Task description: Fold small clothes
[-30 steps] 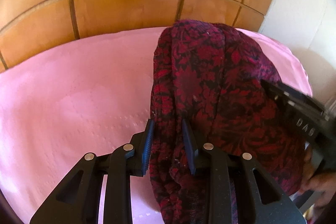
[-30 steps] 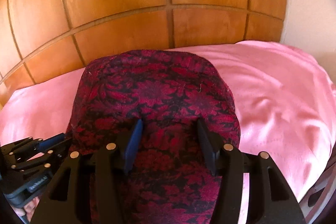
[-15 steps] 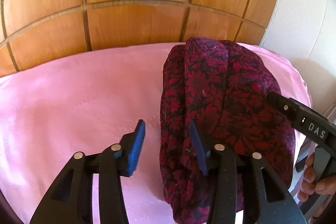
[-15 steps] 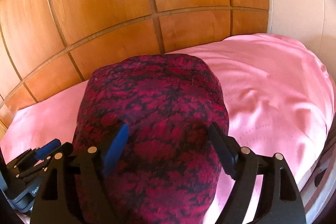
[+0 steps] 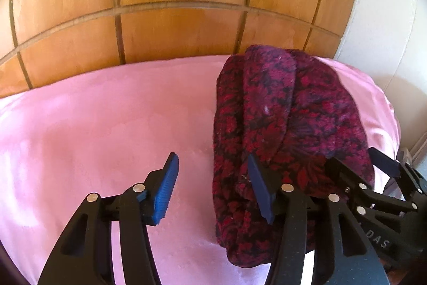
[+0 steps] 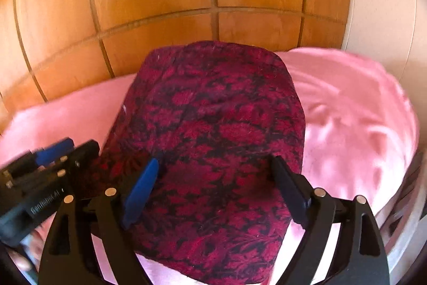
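The folded garment [image 5: 288, 130], dark red with a black floral pattern, lies on a pink bedsheet [image 5: 93, 130] in the left wrist view, toward the sheet's right side and close to the wooden panelled headboard [image 5: 173, 26]. A lengthwise fold ridge runs down its left part. The left gripper [image 5: 213, 186] has just been opening; its jaws stand moderately apart and grip nothing. The left blue pad hangs over bare sheet, the right one over the garment's left edge, with that edge partly between them but unpressed. At the right edge the black right gripper [image 5: 379, 178] shows beside the cloth.

In the right wrist view the garment [image 6: 213, 124] fills the centre as a flat, roughly rectangular bundle on the sheet [image 6: 352, 108]. The right gripper [image 6: 216, 191] has also just been opening; its jaws are spread wide above the garment's near part, pads clear of the cloth. The left gripper [image 6: 50, 159] appears blurred at the lower left, at the garment's left side.
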Available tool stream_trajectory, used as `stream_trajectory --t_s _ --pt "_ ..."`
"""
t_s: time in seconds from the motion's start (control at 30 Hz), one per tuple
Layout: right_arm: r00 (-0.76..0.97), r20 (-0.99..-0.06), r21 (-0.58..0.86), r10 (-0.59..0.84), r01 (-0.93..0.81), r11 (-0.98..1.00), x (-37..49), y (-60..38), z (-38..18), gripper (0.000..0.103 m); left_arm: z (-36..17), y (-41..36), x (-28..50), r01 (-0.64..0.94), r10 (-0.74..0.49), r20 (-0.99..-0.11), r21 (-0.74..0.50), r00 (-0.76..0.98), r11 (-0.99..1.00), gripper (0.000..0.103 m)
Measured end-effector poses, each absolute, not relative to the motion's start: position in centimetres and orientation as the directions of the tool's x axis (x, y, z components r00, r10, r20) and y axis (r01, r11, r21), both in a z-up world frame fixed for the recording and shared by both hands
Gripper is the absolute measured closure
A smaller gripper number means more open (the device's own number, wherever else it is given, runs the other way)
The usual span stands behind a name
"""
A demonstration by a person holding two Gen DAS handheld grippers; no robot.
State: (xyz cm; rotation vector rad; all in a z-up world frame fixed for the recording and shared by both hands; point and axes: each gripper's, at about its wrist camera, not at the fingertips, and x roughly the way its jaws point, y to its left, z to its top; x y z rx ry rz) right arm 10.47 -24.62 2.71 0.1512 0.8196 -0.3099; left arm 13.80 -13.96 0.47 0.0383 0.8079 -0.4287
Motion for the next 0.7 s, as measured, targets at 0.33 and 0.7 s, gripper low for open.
stream_trajectory --t_s 0.33,0.7 --pt "0.698 -0.686 0.089 -0.208 0.365 0.927 7.8 -24.4 5.8 0.012 2.3 -11.5 11.4 0.349 -0.349 -0.649 -0.136 0.676 0.927 0.034" --pt "0.693 -0.624 0.048 -0.36 0.494 0.868 4.2 -21.5 7.3 0.003 3.4 -8.7 8.3 0.304 -0.302 -0.594 -0.101 0.746 0.947 0.016"
